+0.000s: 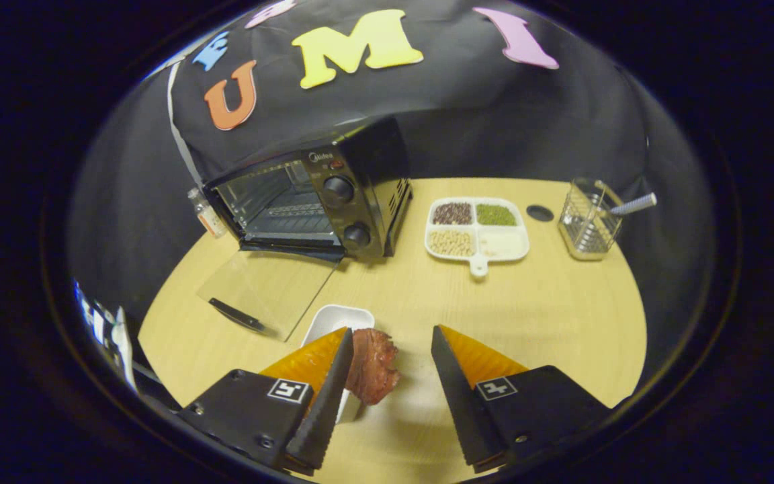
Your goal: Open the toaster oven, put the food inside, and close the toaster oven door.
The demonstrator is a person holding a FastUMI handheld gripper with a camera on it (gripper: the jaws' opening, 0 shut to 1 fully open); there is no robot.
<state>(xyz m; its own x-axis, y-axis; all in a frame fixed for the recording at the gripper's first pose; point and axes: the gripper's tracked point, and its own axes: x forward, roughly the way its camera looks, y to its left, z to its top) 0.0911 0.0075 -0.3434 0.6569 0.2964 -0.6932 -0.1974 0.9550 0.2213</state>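
— Two wedge-shaped fingers of the claw [390, 344] stand spread over the pale wood-grain desk [562, 316]; what do we see between them?

— We see a lumpy, reddish-brown piece of meat [372, 366], ragged and glossy, touching the inner face of the left finger, with a clear gap to the right one. We cannot call it pinched. Under it, partly hidden by that finger, sits a small white rectangular dish [334, 319].

— And the toaster oven [313, 198]?

— Beyond the fingers, to the left, boxy and black, with two round knobs on its front panel. We see its glass door [266, 289] dropped flat onto the desk, a dark bar handle at its near edge, and a wire rack inside the metal cavity.

— Anything else for us to note?

— A white four-part tray [478, 232] of dark, green and pale grains lies right of the oven; farther right stands a wire mesh holder [587, 222] with a utensil. We also see a small clear bottle [207, 214] by the oven's left side.
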